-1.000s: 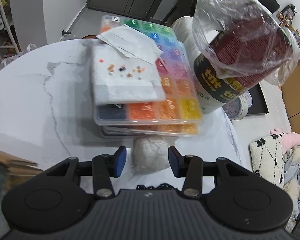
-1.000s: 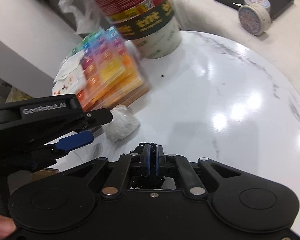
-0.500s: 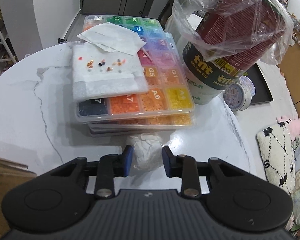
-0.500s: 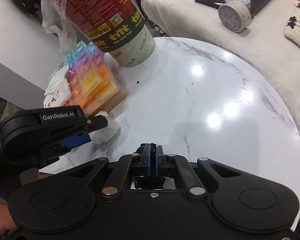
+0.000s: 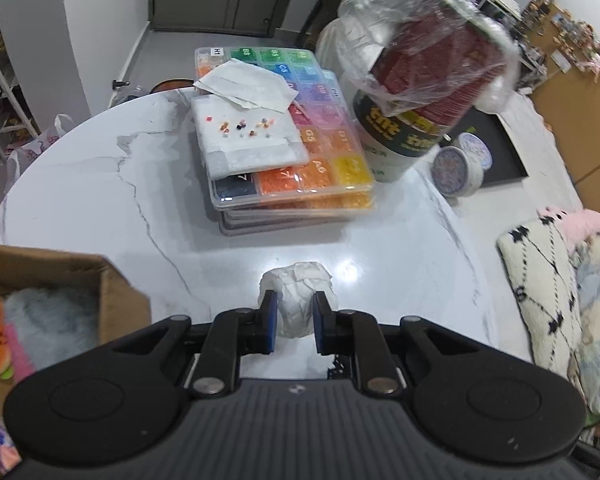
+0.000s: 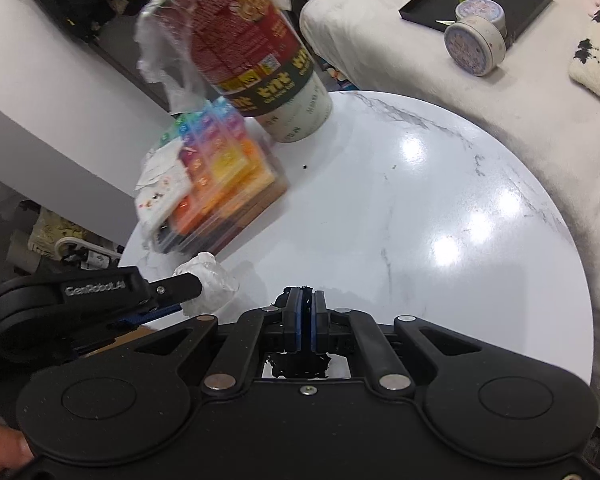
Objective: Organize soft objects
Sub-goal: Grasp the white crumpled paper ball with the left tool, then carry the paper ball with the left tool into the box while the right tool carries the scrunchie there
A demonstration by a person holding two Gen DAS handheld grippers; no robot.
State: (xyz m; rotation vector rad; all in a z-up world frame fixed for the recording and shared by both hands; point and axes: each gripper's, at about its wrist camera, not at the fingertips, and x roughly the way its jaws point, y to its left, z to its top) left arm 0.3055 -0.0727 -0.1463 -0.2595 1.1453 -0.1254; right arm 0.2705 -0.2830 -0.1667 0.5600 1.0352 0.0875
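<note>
L tongs (image 5: 294,324) pinch white wad (image 5: 296,300); R tongs (image 6: 306,320) pressed together; tub (image 5: 400,136) reads "tnt".

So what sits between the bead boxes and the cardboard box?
Only bare marble tabletop between the bead boxes and the cardboard box, seen in the left wrist view.

I see bright overhead light glaring off the marble table (image 6: 440,216), fisheye bending at the edges, and motion blur smearing the bead boxes (image 6: 220,184).
</note>
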